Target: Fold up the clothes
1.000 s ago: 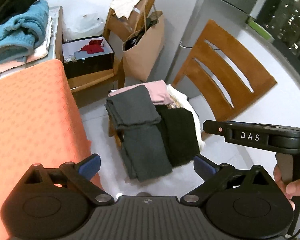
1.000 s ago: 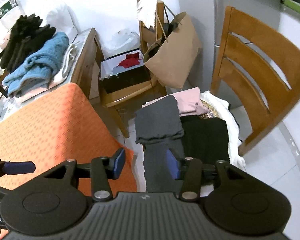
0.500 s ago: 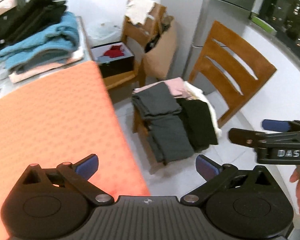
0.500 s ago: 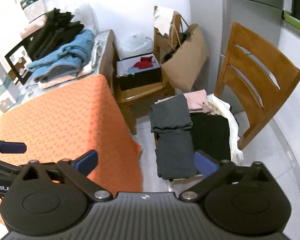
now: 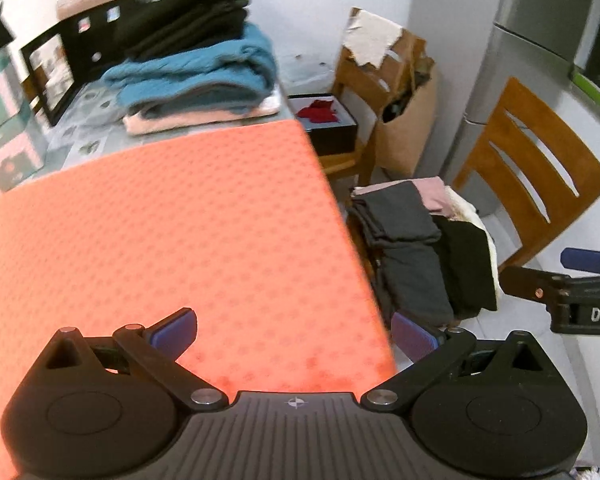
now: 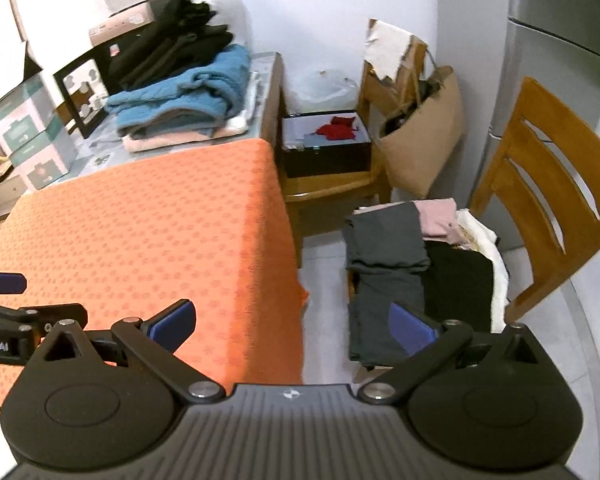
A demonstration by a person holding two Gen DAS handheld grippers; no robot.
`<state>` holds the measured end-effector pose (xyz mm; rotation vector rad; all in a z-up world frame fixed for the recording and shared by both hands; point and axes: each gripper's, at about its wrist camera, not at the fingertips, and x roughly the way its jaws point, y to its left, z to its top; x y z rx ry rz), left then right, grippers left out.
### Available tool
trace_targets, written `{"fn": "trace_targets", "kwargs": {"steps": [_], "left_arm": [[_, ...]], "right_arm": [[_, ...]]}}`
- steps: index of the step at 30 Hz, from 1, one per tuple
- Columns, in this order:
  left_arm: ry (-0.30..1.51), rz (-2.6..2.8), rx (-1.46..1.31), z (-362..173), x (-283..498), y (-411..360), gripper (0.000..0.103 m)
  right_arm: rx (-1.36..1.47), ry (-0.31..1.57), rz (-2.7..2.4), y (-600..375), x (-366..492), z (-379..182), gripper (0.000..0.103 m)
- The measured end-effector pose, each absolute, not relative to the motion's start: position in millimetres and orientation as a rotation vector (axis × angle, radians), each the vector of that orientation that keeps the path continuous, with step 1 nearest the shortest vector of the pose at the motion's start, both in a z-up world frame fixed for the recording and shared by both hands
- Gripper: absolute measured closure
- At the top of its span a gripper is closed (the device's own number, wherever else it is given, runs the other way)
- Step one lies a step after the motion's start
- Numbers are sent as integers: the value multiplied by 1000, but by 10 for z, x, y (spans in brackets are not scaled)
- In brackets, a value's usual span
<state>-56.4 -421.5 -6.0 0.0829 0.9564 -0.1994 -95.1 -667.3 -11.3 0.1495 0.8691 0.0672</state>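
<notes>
A pile of folded clothes lies on a wooden chair's seat: a dark grey garment [image 5: 404,256] [image 6: 384,264] in front, a black one [image 6: 456,284] beside it, pink [image 6: 438,218] and white pieces behind. My left gripper [image 5: 294,332] stands open and empty over the orange tablecloth [image 5: 160,232]. My right gripper [image 6: 292,326] is open and empty too, above the gap between table and chair. Each gripper shows at the edge of the other's view. A second stack, with a blue knit [image 6: 180,88] and black clothes [image 6: 168,52], sits at the table's far end.
The slatted wooden chair [image 6: 548,184] stands right of the table. Behind it another chair holds a black box with red cloth [image 6: 326,148] and a brown paper bag [image 6: 424,148]. A grey fridge [image 6: 556,40] is at the right; boxes and a picture frame [image 6: 80,92] at the left.
Both grippers have pulled back and up from the chair's pile toward the table. The right gripper's jaws went from half closed to wide open. More of the orange cloth now shows.
</notes>
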Motion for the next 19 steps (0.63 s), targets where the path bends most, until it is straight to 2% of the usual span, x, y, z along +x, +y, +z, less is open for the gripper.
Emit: {"fn": "trace_targets", "kwargs": {"steps": [19], "left_arm": [[911,-278,219,-135,-300,-2247,0]], "right_arm": [[192,826,-43,-4407,-807,-222,0]]}}
